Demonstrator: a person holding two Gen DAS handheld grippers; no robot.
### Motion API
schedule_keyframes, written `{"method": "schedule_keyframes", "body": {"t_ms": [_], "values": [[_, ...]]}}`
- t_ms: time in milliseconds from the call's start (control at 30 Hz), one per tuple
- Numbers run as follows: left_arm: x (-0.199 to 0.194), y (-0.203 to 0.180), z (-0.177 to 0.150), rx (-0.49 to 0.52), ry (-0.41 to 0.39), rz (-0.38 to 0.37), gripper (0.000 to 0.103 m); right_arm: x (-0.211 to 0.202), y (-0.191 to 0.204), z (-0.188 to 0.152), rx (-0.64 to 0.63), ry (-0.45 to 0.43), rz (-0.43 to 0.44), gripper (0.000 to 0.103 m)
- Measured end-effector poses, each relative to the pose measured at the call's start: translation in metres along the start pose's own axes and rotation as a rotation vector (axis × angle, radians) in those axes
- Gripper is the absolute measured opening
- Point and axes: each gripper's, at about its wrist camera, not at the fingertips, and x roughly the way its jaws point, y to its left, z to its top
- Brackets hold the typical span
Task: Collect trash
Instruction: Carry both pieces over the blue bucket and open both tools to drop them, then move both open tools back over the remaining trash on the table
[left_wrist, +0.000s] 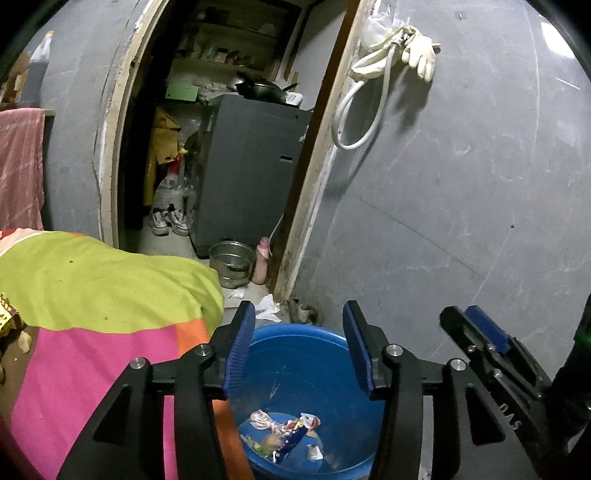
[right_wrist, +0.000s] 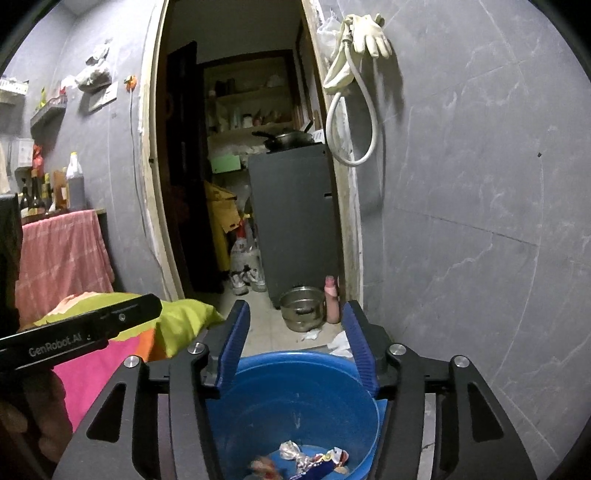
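A blue plastic basin (left_wrist: 295, 339) stands on the floor beside the bed and holds several crumpled wrappers (left_wrist: 284, 435). My left gripper (left_wrist: 299, 314) is open and empty, hovering above the basin. My right gripper (right_wrist: 295, 314) is open and empty too, above the same basin (right_wrist: 295, 373) with the wrappers (right_wrist: 310, 461) below it. The right gripper's fingers (left_wrist: 484, 328) show at the right of the left wrist view. More wrappers (left_wrist: 7, 317) lie at the bed's left edge. White tissue scraps (left_wrist: 267, 306) lie on the floor near the doorway.
A bed with a green, pink and orange cover (left_wrist: 103, 295) fills the left. A doorway leads to a grey cabinet (left_wrist: 247, 173), a metal pot (left_wrist: 231, 264) and a pink bottle (left_wrist: 262, 262). A grey wall (left_wrist: 461, 184) with hanging gloves (left_wrist: 417, 51) is on the right.
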Motion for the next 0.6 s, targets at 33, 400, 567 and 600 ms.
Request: {"method": "schedule_keyframes", "body": {"t_ms": [33, 400, 567, 600], "values": [[-0.003, 0.001, 0.002, -0.005, -0.003, 0.0, 0.05, -0.002, 0.001, 0.002, -0.001, -0.007, -0.003, 0.055], [-0.078, 0.032, 0.029, -0.06, -0.154, 0.043, 0.094, -0.047, 0.032, 0.044, -0.031, -0.144, -0.004, 0.083], [-0.119, 0.053, 0.041, -0.059, -0.209, 0.086, 0.1, -0.067, 0.06, 0.059, -0.053, -0.2, 0.029, 0.096], [-0.128, 0.059, 0.043, -0.059, -0.221, 0.097, 0.101, -0.069, 0.065, 0.062, -0.054, -0.209, 0.036, 0.1]]}}
